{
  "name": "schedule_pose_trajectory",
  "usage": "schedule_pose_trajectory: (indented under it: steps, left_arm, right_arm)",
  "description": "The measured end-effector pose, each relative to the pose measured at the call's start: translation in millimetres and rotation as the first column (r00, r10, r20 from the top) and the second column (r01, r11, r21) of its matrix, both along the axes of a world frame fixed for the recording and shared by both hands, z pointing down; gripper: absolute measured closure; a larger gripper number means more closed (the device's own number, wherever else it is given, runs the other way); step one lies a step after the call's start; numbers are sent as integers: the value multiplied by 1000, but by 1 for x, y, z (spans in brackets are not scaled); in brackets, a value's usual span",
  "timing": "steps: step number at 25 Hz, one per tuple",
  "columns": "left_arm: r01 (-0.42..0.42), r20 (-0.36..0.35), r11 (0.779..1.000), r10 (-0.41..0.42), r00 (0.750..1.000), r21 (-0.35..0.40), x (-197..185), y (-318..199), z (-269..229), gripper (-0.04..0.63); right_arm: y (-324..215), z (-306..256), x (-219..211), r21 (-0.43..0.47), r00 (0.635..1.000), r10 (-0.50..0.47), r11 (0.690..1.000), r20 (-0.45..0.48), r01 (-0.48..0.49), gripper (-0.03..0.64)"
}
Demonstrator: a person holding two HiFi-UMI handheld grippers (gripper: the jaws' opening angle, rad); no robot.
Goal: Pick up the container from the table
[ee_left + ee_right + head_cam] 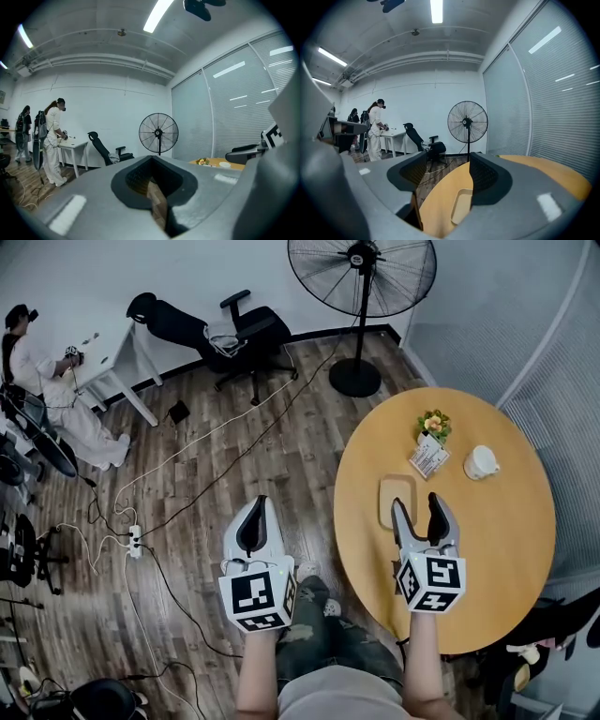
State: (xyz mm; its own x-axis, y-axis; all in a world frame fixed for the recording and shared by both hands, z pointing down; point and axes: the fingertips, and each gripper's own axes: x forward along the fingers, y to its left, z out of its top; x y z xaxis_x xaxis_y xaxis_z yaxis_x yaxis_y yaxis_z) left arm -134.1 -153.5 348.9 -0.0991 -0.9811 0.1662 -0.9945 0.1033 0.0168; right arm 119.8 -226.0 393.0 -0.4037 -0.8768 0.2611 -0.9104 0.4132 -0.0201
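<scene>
A shallow tan tray-like container point(395, 491) lies on the round yellow table point(487, 549), near its left edge. In the right gripper view the tan container point(461, 206) shows low between the jaws, close to the right pad. My right gripper point(417, 504) hangs open just above the container's near end, nothing between its fingers point(446, 161). Farther back sits a small white cup-like container point(481, 462). My left gripper point(253, 512) is off the table, over the wooden floor, with its pads together and empty point(152, 161).
A small flower pot point(433, 423) and a printed card point(428, 457) stand behind the tan container. A standing fan point(361, 277), an office chair point(220, 334), floor cables point(187, 451) and a person at a white desk point(37, 381) are to the left and behind.
</scene>
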Motion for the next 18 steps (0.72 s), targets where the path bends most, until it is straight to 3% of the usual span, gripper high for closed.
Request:
schedule_pose_trajectory:
  steps: [11, 18]
  left_arm:
    - [-74, -14, 995, 74, 997, -60, -7, -68, 30, 595]
    - [-172, -28, 977, 170, 985, -129, -2, -113, 60, 595]
  right_arm:
    - [-49, 32, -14, -69, 999, 32, 997, -36, -34, 321]
    - [-66, 71, -20, -160, 995, 70, 984, -72, -81, 334]
